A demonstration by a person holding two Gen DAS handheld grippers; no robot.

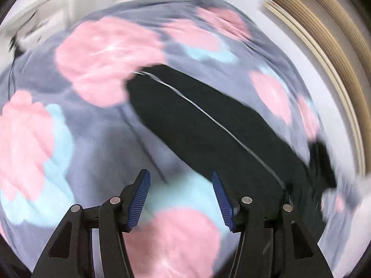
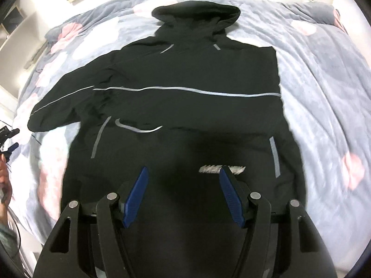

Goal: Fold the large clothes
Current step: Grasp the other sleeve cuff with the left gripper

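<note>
The right claw (image 2: 182,193) hung wide and empty over the hem of the black jacket (image 2: 176,88), which lay flat on the floral duvet (image 2: 324,92), hood at twelve o'clock. The left claw (image 1: 180,199) was equally wide and empty, near the sleeve (image 1: 197,120) spread toward nine. Its right sleeve looked already turned in; the rest remained unfolded.

A bed carries everything, covered by a grey quilt (image 2: 324,74) printed with pink and pale blue flowers. A black hooded jacket (image 2: 185,74) lies flat on the quilt, hood at the far end, hem near, with one sleeve (image 2: 55,106) stretched out to the left. In the left wrist view that sleeve (image 1: 208,125) runs diagonally across the quilt (image 1: 97,120).
</note>
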